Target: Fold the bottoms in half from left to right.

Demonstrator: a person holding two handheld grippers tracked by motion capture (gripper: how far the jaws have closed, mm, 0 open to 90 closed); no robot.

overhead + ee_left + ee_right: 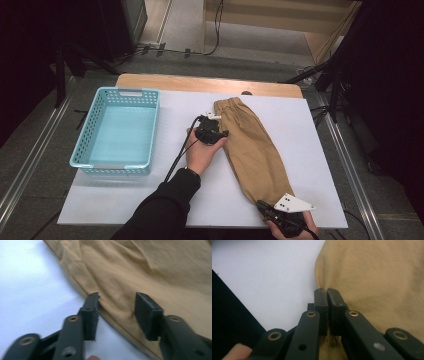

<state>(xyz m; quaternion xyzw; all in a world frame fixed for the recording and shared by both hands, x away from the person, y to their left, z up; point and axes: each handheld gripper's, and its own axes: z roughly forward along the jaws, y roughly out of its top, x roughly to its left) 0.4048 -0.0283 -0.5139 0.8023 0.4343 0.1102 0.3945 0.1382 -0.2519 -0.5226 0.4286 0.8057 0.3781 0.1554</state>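
Tan trousers (252, 147): folded lengthwise into one long narrow strip, lying flat on the white sheet. Elastic gathered waistband at the far end, near the table's back edge; hem end at the near edge, on the right. Strip runs diagonally, far-left to near-right. Fabric soft, lightly creased, seam visible along the left edge (82, 287). Near corner (322, 291) pinched up.

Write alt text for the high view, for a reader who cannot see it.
Tan trousers lie folded lengthwise on a white table, with a gripper at each end: the left gripper at the edge near the waistband, the right gripper shut on the hem nearest the person. An empty light-blue basket sits to the left.
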